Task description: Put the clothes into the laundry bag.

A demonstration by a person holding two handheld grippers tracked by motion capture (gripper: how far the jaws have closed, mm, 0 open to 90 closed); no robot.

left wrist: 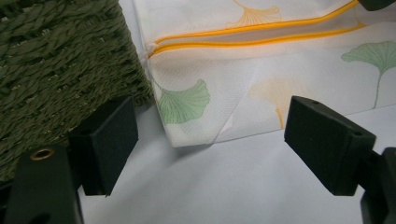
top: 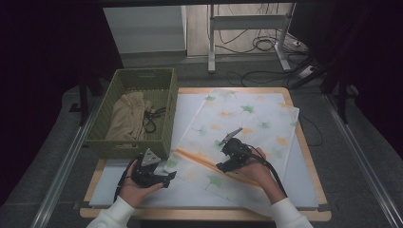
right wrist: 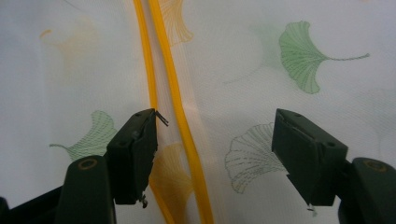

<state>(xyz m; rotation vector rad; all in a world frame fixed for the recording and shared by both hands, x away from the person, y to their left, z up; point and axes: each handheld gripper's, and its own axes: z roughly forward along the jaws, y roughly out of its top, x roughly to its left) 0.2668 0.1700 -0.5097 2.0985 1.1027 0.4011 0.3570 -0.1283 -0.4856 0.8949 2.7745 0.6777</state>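
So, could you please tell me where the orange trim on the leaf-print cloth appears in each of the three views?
High view: the orange trim runs diagonally across the cloth's near part, between the two grippers.
Left gripper view: it crosses the top as two parallel orange lines, above the open jaws.
Right gripper view: two strips run top to bottom, just beside the near jaw.
Shared landmark: the leaf-print cloth itself, with green leaves beside the trim.
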